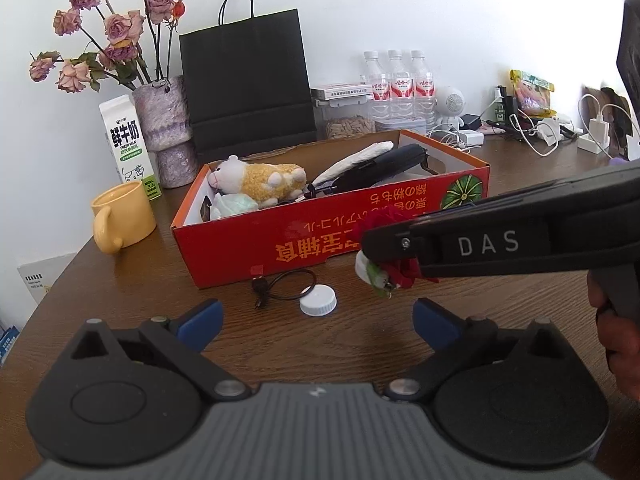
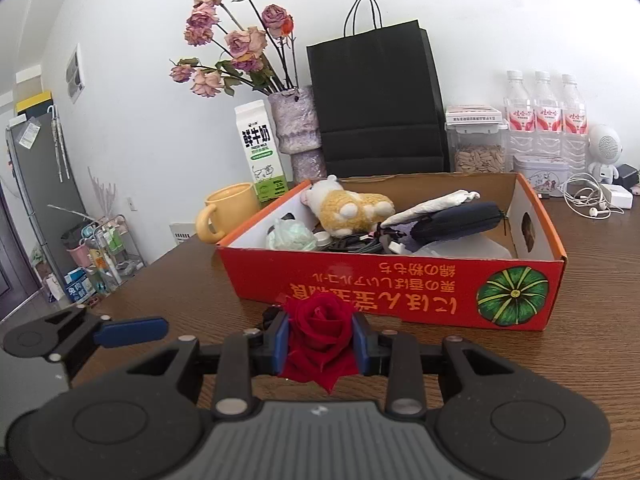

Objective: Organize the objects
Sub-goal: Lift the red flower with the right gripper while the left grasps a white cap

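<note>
The red rose (image 2: 320, 334) sits between the 2 blue pads of the right claw (image 2: 320, 338), and the pads press on its soft petals from both sides. So the right claw is closed on the rose. It looks like a cloth rose: deep red, with curled petals, and a loose petal hangs down under the pads. In the left wrist view the rose (image 1: 394, 268) also shows a bit of green and a white base sticking out past the claw tips, above the brown table (image 1: 280, 340).

What could go wrong? I think the petals are squashy, so the rose could slip out or twist if the claw moves fast. The hanging petal could catch on the near wall of the red box (image 2: 392, 280), which stands just in front of the claw. The box is already full of things, like the plush toy (image 2: 352, 206) and a dark pouch (image 2: 456, 220), so the rose might land on top and roll.

The left claw (image 1: 316, 322) is wide open and holds nothing. Just ahead of it lie 1 white cap (image 1: 318, 300) and 1 black cable (image 1: 280, 286).
</note>
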Motion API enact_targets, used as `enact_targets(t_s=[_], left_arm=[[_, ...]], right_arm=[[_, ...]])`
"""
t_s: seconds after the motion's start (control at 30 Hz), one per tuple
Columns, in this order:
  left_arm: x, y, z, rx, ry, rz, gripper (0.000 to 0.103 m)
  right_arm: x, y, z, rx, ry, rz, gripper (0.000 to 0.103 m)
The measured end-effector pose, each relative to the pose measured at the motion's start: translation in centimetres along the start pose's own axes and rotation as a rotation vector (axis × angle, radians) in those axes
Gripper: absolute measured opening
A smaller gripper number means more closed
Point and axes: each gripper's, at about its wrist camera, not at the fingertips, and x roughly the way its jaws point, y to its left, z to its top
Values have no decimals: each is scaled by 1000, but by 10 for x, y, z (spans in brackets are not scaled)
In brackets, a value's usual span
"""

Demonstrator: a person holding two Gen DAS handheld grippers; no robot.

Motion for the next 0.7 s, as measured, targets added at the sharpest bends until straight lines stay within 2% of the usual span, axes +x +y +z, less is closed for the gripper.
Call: enact_targets(t_s=[0.07, 0.23, 0.3, 0.33, 0.43, 0.47, 0.5, 0.57, 0.63, 0.7], left_arm=[[2, 0, -3, 7, -2, 1, 103], [4, 3, -8, 20, -14, -2, 88], [4, 4, -9, 29, -20, -18, 75], [4, 4, -10, 35, -23, -30, 72], [2, 0, -14, 67, -40, -67, 44], [1, -2, -15, 78, -43, -83, 31], [0, -4, -15, 86, -44, -93, 27], [0, -6, -17, 99, -49, -86, 26], [1, -5, -18, 96, -42, -92, 15], [1, -5, -18, 97, -42, -96, 11]], right_arm=[[-2, 6, -1, -7, 6, 21, 31], [-3, 19, -4, -29, 26, 49, 30], [-4, 23, -5, -31, 33, 58, 30], [-4, 25, -6, -34, 35, 64, 29], [-3, 30, -7, -43, 39, 69, 28], [-3, 31, -7, -46, 40, 70, 28], [-2, 33, -7, -50, 41, 69, 27], [-2, 34, -7, -55, 44, 70, 27], [-2, 36, -7, -58, 45, 67, 27], [-2, 36, -7, -58, 43, 62, 27]])
